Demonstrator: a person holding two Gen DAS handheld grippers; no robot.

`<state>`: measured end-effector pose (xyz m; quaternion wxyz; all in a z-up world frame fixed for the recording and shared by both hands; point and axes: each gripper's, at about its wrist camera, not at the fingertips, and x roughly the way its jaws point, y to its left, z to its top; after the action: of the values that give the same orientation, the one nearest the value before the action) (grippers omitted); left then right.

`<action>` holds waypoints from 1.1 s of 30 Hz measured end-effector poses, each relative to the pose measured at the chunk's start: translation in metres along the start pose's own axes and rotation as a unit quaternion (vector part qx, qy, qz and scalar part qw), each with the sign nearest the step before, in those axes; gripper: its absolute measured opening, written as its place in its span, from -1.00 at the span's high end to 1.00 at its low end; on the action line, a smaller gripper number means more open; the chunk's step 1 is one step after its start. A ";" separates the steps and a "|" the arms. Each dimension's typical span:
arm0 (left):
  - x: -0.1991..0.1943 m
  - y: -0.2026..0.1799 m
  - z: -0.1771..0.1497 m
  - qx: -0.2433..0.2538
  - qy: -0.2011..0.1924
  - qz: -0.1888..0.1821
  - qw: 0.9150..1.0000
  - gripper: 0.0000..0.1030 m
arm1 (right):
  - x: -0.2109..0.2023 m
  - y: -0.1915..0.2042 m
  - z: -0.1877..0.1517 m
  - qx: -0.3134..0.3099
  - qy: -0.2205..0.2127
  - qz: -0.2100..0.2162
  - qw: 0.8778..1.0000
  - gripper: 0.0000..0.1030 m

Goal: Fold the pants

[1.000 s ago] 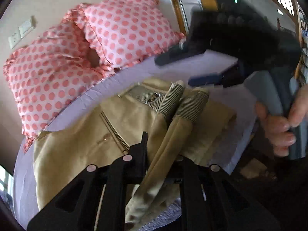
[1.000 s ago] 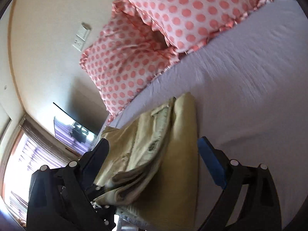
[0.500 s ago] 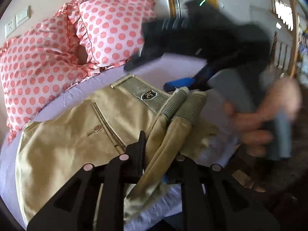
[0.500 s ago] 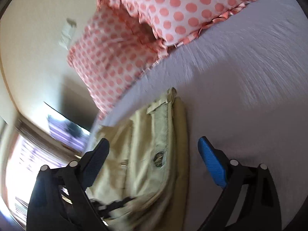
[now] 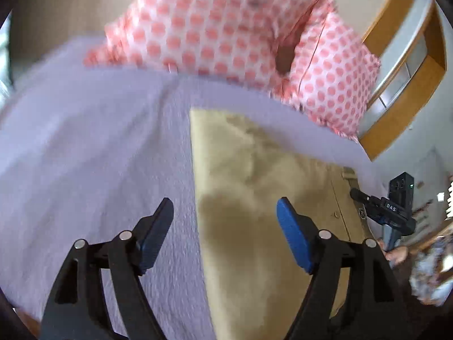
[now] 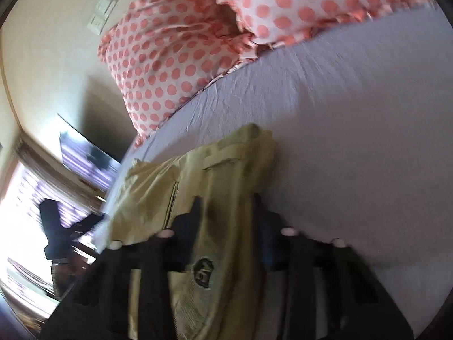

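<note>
The left claw [image 5: 225, 223] hangs spread and empty over the pants [image 5: 263, 198], whose near fold lies just under it. The right claw [image 6: 226, 221] straddles the waistband end; blur hides whether it pinches. The pants run lengthwise along the bed's [image 5: 99, 141] edge, toward the pillows [image 5: 226, 28].

Daylit, both views motion-blurred, fisheye-bent at edges. Blown-out bright window [image 6: 19, 221] lower left in right view; soft shadow on folded tan trousers [image 5: 226, 212].
</note>
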<state>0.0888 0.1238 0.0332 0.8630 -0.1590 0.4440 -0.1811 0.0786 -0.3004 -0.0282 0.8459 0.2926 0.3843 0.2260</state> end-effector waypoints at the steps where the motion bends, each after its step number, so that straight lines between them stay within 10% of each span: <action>1: 0.009 0.004 0.003 -0.007 0.015 -0.015 1.000 -0.46 | -0.001 -0.002 0.001 0.002 -0.001 0.004 1.000 0.38; 6: 0.049 0.005 0.027 0.000 0.057 -0.063 0.996 -0.54 | 0.005 0.000 0.007 -0.002 0.011 0.009 1.000 0.37; 8: 0.053 0.000 0.025 -0.002 0.062 -0.078 0.995 -0.44 | 0.011 -0.006 0.008 0.016 0.028 0.044 0.999 0.72; 11: 0.060 -0.003 0.025 -0.013 0.072 -0.090 0.993 0.71 | 0.010 -0.015 0.010 0.054 0.034 0.089 0.994 0.77; 12: 0.061 0.001 0.027 -0.026 0.072 -0.107 0.991 0.79 | 0.009 -0.015 0.012 0.063 0.033 0.101 0.992 0.77; 21: 0.041 -0.033 0.089 0.022 -0.005 -0.067 0.997 0.82 | 0.006 0.017 0.080 0.041 -0.026 0.136 0.989 0.79; 25: 0.080 -0.060 0.131 0.107 -0.048 0.047 0.992 0.72 | 0.021 0.008 0.121 0.050 -0.063 0.092 0.993 0.79; 28: 0.132 -0.055 0.141 0.113 -0.001 0.148 0.982 0.66 | 0.056 -0.008 0.133 0.045 -0.043 -0.029 0.998 0.73; 33: 0.106 -0.032 0.130 0.055 -0.023 0.128 0.990 0.59 | 0.045 -0.013 0.129 0.027 -0.047 -0.117 0.992 0.35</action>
<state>0.2477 0.0622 0.0448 0.8967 -0.0573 0.4297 -0.0894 0.2087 -0.3239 0.0093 0.8755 0.2781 0.3820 0.1009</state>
